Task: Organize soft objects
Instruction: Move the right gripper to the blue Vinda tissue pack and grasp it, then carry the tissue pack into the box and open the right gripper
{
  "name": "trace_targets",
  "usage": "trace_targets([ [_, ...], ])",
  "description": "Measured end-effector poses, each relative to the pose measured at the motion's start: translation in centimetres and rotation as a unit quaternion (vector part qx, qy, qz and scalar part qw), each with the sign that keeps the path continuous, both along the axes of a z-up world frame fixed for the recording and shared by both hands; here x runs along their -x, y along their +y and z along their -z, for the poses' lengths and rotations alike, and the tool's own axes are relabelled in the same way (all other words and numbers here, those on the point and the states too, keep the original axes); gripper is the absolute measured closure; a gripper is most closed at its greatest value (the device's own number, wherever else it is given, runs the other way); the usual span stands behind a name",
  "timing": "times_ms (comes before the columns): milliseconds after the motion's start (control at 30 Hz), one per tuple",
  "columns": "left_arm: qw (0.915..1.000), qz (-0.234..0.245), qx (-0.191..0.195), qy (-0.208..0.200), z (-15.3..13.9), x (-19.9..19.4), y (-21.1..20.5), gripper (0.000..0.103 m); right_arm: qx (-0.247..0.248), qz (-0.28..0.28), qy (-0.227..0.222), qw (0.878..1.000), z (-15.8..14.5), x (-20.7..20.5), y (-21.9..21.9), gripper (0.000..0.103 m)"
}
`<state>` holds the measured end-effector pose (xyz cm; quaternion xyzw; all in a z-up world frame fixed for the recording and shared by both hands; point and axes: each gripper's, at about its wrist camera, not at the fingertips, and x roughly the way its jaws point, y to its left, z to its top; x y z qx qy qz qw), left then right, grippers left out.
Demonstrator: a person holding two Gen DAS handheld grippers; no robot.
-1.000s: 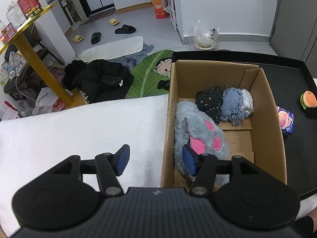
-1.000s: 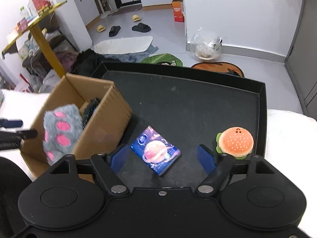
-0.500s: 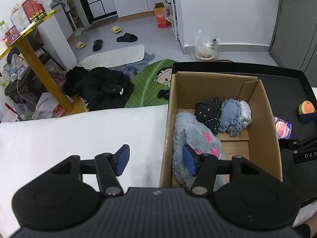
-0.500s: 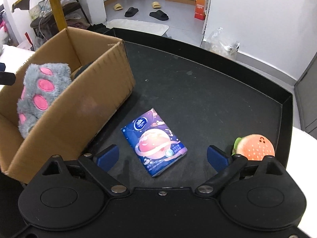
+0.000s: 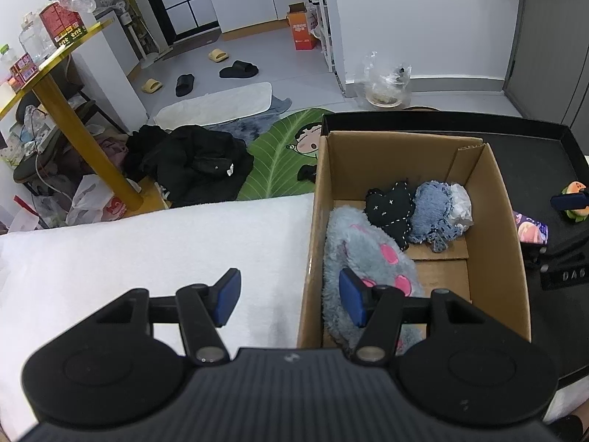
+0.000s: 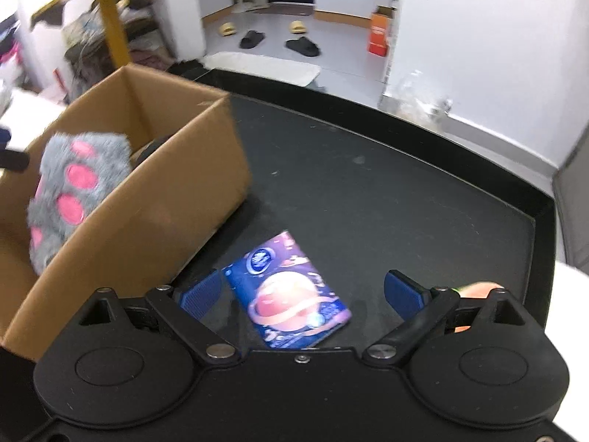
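Note:
A cardboard box point(image 5: 497, 199) point(image 6: 154, 221) stands on a black tray point(image 6: 368, 191). In it lie a grey furry paw with pink pads point(image 5: 368, 250) point(image 6: 70, 191), a black stitched plush point(image 5: 390, 206) and a blue denim plush point(image 5: 434, 210). My left gripper point(image 5: 289, 296) is open and empty, over the box's left wall. My right gripper point(image 6: 302, 294) is open, its fingers on both sides of a blue and purple tissue pack point(image 6: 291, 291) lying on the tray. A burger plush point(image 6: 478, 289) point(image 5: 574, 191) sits behind the right finger.
A white towel point(image 5: 147, 250) covers the table left of the box. Beyond the table's edge the floor holds dark clothes point(image 5: 191, 162), a green leaf mat point(image 5: 279, 154), slippers and a yellow-legged table point(image 5: 84, 140).
My right gripper has moved forward and down toward the tissue pack, which now lies between its fingers. My left gripper has drawn back a little from the box.

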<state>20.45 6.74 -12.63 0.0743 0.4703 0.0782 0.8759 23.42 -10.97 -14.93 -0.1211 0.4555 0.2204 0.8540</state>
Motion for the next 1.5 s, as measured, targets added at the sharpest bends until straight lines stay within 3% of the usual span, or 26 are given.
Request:
trace_targets([
  [233, 1.0000, -0.002, -0.001, -0.003, -0.2, 0.2, 0.0, 0.046, 0.044, 0.007, -0.018, 0.999, 1.3, 0.2, 0.4, 0.007],
  [367, 1.0000, -0.002, -0.004, -0.004, -0.3, 0.3, -0.1, 0.046, 0.034, 0.040, -0.024, 0.998, 1.5, -0.6, -0.5, 0.008],
  [567, 1.0000, -0.004, -0.007, -0.005, -0.2, 0.3, -0.1, 0.046, 0.018, 0.056, -0.011, 0.998, 2.2, -0.9, -1.2, 0.027],
  [633, 1.0000, -0.005, -0.006, -0.004, -0.2, 0.1, 0.0, 0.046, 0.019, 0.061, -0.010, 0.998, 1.8, -0.8, -1.2, 0.053],
  [900, 0.9999, -0.005, 0.004, -0.010, -0.3, 0.3, 0.4, 0.046, -0.022, 0.085, 0.016, 0.996, -0.8, 0.3, -1.5, 0.054],
  [1067, 0.9998, -0.004, 0.012, -0.013, -0.3, 0.6, 0.7, 0.046, -0.028, 0.082, -0.001, 0.996, -2.9, 1.0, -1.0, 0.054],
  [1333, 0.9996, -0.003, 0.025, -0.010, -0.3, 0.8, 0.9, 0.046, -0.026, 0.093, -0.004, 0.995, -3.9, 0.8, -0.6, 0.053],
  [1500, 0.9995, -0.005, 0.032, -0.008, -0.3, 0.8, 1.0, 0.046, -0.058, 0.105, 0.005, 0.993, -5.3, 0.9, -0.3, 0.053],
])
